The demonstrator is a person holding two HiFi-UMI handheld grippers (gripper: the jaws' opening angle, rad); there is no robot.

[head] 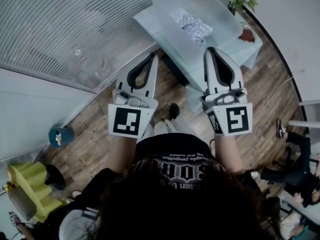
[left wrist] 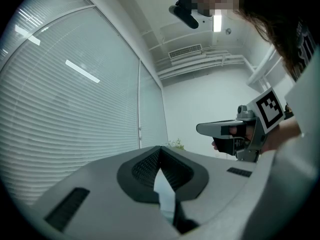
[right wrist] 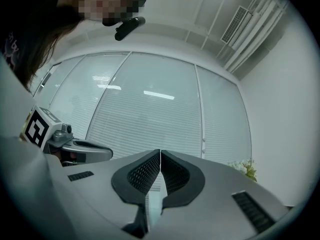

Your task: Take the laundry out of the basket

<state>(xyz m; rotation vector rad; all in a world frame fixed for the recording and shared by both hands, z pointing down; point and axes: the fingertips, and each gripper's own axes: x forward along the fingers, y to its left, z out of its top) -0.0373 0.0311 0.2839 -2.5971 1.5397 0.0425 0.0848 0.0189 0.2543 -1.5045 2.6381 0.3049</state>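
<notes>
Pick not begun. Left gripper (head: pixel 151 55) and right gripper (head: pixel 210 50) both closed, empty, held level. Checked laundry (head: pixel 194 26) lies in clear basket (head: pixel 220 11), far table (head: pixel 145 21). Next, likely: open, reach in.

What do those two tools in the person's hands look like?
Both the left gripper and the right gripper are pale grey wedges tapering to a tip, with black ribbed pads inside the jaws. Each carries a white cube printed with black square markers. The person wears a black printed shirt.
</notes>
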